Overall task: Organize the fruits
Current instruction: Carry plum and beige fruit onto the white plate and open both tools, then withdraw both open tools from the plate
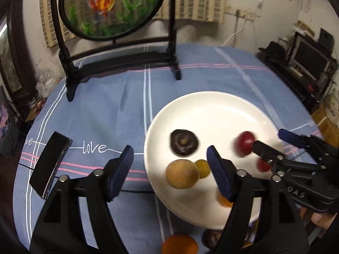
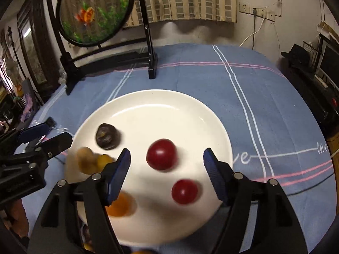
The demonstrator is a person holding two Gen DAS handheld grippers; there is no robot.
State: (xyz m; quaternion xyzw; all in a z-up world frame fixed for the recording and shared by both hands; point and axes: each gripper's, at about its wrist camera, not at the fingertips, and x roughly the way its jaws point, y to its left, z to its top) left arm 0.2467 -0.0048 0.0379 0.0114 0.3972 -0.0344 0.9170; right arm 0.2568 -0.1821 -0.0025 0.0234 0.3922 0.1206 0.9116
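A white plate (image 1: 211, 110) (image 2: 152, 110) sits on the blue tablecloth. It holds a dark brown fruit (image 1: 184, 142) (image 2: 107, 136), a tan round fruit (image 1: 182, 174) (image 2: 85, 160), a small yellow fruit (image 1: 202, 168) (image 2: 103, 160), two red fruits (image 1: 244, 142) (image 2: 162, 154) (image 2: 184, 191) and an orange fruit (image 1: 223, 201) (image 2: 119, 205). My left gripper (image 1: 169, 150) (image 2: 59, 131) stands open over the plate's left rim, holding nothing. My right gripper (image 2: 167, 151) (image 1: 270, 137) is open above the plate's right half. The bigger red fruit lies loose between its fingers.
An orange (image 1: 180, 245) and a dark fruit (image 1: 211, 239) lie on the cloth before the plate. A black phone (image 1: 49, 165) rests at the left. A black-framed round goldfish screen (image 1: 118, 59) (image 2: 95, 12) stands at the back. Dark shelves line the right wall.
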